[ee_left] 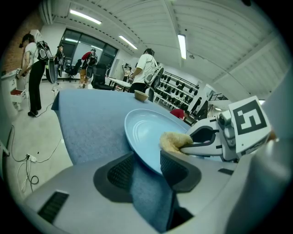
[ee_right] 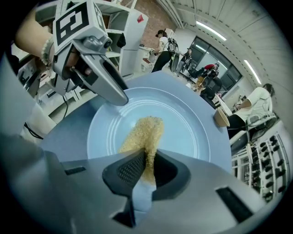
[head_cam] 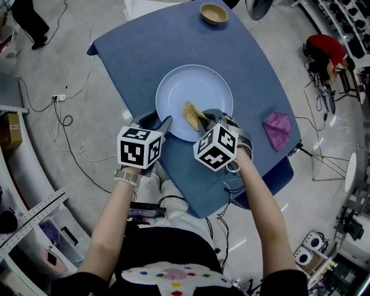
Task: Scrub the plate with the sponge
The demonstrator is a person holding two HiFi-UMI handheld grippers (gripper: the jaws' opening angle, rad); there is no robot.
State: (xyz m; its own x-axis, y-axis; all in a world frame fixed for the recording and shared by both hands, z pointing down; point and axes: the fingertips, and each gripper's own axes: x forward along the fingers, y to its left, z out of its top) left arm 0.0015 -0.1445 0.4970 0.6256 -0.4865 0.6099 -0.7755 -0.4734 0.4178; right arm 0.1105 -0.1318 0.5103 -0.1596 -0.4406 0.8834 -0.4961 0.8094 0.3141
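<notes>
A light blue plate (head_cam: 196, 87) lies on the blue-covered table (head_cam: 133, 63). A yellow sponge (head_cam: 190, 114) rests on the plate's near part, and my right gripper (head_cam: 203, 119) is shut on it. In the right gripper view the sponge (ee_right: 144, 132) runs from between the pads out onto the plate (ee_right: 183, 123). My left gripper (head_cam: 163, 125) stands open at the plate's near-left rim. In the left gripper view that rim (ee_left: 144, 153) passes between the spread jaws of the left gripper (ee_left: 146, 168), with tablecloth showing in the gap. The sponge (ee_left: 174, 140) lies just beyond.
A wooden bowl (head_cam: 214, 13) sits at the table's far edge. A pink cloth (head_cam: 278, 128) lies to the right of the plate near the table's right edge. Cables (head_cam: 60, 124) trail over the floor on the left. People stand in the room behind.
</notes>
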